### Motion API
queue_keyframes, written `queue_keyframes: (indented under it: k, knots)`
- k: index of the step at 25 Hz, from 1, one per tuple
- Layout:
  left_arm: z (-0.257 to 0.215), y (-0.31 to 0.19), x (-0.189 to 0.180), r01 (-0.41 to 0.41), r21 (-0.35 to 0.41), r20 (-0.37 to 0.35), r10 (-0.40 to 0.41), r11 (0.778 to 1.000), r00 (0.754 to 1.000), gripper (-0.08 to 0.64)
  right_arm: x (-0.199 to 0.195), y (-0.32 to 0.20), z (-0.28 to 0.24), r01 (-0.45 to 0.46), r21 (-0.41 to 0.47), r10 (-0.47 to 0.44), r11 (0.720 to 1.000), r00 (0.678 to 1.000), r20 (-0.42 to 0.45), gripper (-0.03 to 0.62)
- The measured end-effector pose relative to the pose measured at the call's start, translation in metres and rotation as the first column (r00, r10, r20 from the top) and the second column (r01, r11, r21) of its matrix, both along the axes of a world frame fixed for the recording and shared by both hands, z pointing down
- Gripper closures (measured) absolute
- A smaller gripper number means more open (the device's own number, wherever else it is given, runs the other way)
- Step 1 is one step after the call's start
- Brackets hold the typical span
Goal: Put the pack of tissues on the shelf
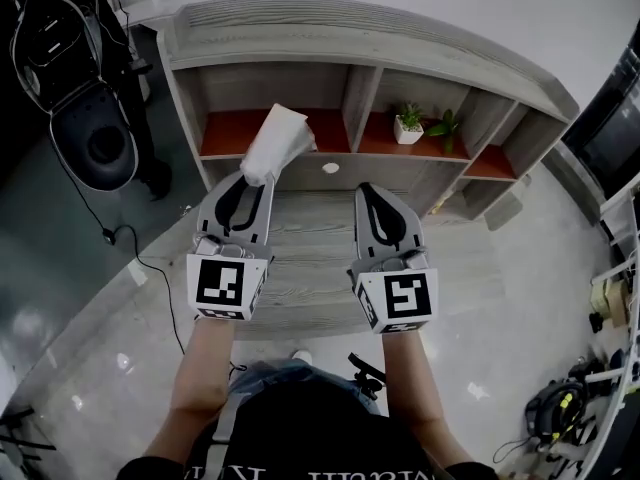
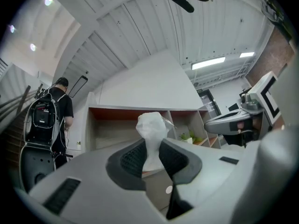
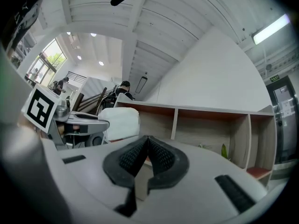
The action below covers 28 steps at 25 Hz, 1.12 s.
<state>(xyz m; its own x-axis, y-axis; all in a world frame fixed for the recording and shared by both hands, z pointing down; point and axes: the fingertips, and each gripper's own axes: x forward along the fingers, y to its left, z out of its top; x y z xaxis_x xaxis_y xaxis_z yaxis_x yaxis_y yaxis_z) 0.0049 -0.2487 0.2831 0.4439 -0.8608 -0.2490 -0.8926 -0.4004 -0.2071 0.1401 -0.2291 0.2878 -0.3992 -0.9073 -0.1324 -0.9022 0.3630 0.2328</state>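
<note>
Forearms and both marker cubes fill the bottom of the head view, side by side and level.

Left gripper [image 1: 255,183]: jaws clamped on the lower end of the pack of tissues [image 1: 277,143]. The left gripper view shows the dark pads pressed on either side of the white, crumpled pack [image 2: 152,130], which stands up above them.

Right gripper [image 1: 372,190]: jaws together, nothing between them, as its own view confirms [image 3: 147,146].

Pack location: held in the air in front of the left compartment of the grey wooden shelf [image 1: 360,38], not resting on any board. The compartment floors are red-orange.

Other items: a small potted plant [image 1: 408,123] stands in the middle compartment. A person [image 2: 49,120] with a backpack stands left of the shelf.
</note>
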Motion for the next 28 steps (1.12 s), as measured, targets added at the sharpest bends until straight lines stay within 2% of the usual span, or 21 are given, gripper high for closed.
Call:
queue_keyframes:
  k: [12, 28]
  knots:
    - [0.013, -0.024, 0.011, 0.043, -0.021, -0.001, -0.043, 0.999, 0.999, 0.472, 0.021, -0.030, 0.010, 0.015, -0.006, -0.014, 1.000, 0.999, 0.040, 0.575]
    - [0.003, -0.044, -0.023, 0.057, -0.029, -0.022, -0.058, 0.998, 0.998, 0.472, -0.016, -0.051, -0.001, 0.046, -0.005, -0.045, 0.999, 0.998, 0.037, 0.575]
